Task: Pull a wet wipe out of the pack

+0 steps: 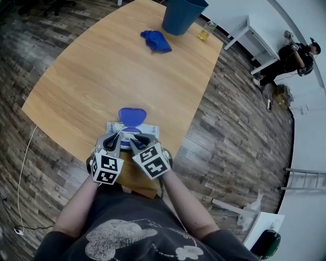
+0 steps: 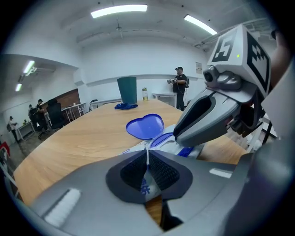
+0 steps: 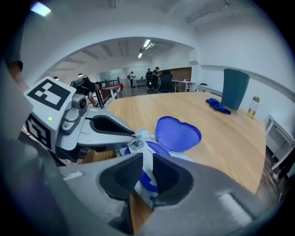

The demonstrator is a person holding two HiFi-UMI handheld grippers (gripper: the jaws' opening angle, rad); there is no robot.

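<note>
The wet wipe pack (image 1: 133, 128) lies at the near edge of the wooden table (image 1: 102, 71), its blue heart-shaped lid (image 1: 132, 115) flipped open. My left gripper (image 1: 121, 136) is shut on a thin white wipe tip (image 2: 147, 159) that rises from the pack's opening. In the right gripper view the left gripper's fingertips (image 3: 132, 134) pinch that white tip just over the pack (image 3: 138, 146). My right gripper (image 3: 147, 161) hovers beside it over the pack's near end, its jaws apart and holding nothing. The lid (image 3: 177, 133) stands behind both.
A blue bin (image 1: 182, 15), a crumpled blue cloth (image 1: 156, 41) and a small bottle (image 1: 205, 31) sit at the table's far end. A white side table (image 1: 254, 41) and a person (image 1: 295, 56) are beyond. The table's edge runs just below the pack.
</note>
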